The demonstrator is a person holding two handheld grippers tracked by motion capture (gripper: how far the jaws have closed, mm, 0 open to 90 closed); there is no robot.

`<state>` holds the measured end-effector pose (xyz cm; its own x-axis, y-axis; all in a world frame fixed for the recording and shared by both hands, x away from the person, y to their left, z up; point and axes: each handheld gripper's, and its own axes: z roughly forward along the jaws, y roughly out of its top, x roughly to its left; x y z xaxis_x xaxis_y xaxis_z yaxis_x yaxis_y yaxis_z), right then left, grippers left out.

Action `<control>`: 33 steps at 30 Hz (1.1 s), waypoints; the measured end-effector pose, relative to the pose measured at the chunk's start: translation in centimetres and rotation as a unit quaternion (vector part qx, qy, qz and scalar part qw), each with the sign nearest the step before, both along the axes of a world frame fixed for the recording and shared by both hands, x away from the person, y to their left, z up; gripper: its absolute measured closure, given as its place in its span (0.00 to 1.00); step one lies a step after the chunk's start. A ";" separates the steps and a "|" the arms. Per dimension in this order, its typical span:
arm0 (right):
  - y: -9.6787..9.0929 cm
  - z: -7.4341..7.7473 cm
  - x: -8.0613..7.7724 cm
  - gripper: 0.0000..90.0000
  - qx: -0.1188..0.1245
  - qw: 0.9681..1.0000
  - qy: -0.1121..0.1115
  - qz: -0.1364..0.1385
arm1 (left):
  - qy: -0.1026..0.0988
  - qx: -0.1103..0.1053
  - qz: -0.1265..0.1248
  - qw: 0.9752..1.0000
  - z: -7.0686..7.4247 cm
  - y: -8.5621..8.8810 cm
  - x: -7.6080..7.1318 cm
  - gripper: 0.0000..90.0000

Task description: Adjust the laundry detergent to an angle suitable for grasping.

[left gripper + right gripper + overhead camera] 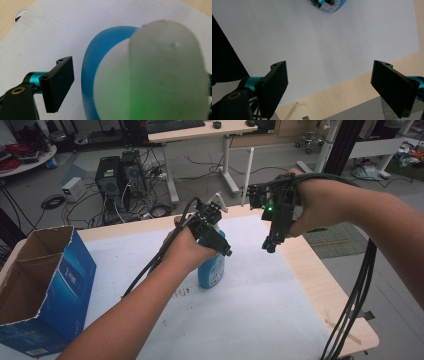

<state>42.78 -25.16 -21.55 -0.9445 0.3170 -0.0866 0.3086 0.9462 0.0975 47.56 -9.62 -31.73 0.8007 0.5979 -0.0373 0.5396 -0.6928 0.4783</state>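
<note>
A blue spray bottle [212, 270] with a white sprayer head [162, 75] stands on the white sheet near the table's middle. My left gripper [224, 251] reaches over the bottle's top from the left. In the left gripper view [135, 85] the sprayer head sits between the jaws. The left finger [60, 82] stands clear of it, and the far jaw just peeks past the head's right side. My right gripper [270, 245] hangs to the bottle's right, pointing down. Its jaws [332, 87] are wide open with nothing between them, over the sheet's edge. The bottle [334, 6] shows at the top of that view.
An open blue cardboard box [45, 285] stands at the table's left end. The white sheet [250, 315] covers most of the wooden table [325, 285]. Black cables trail from both grippers. Computer towers [120, 175] and desks stand on the floor beyond.
</note>
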 end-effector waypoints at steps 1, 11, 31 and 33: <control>0.0 0.0 0.0 0.15 0.000 1.000 0.000 0.000 | 0.000 0.000 0.000 1.000 0.0 0.0 0.0 0.16; 0.1 -0.2 0.0 0.15 -0.003 1.000 0.001 0.001 | -0.004 0.011 -0.002 1.000 0.0 -0.1 -0.1 0.24; 0.2 -1.0 0.3 0.15 -0.005 1.000 0.004 0.005 | -0.002 0.008 -0.005 1.000 -0.2 -0.3 -0.1 0.36; 0.2 -1.0 0.4 0.15 -0.005 1.000 0.004 0.005 | -0.002 0.009 -0.006 1.000 -0.2 -0.2 0.0 0.38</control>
<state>43.15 -25.01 -22.57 -0.9485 0.3058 -0.0820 0.2991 0.9504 0.0848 47.52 -9.86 -31.91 0.8075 0.5894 -0.0233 0.5299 -0.7074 0.4678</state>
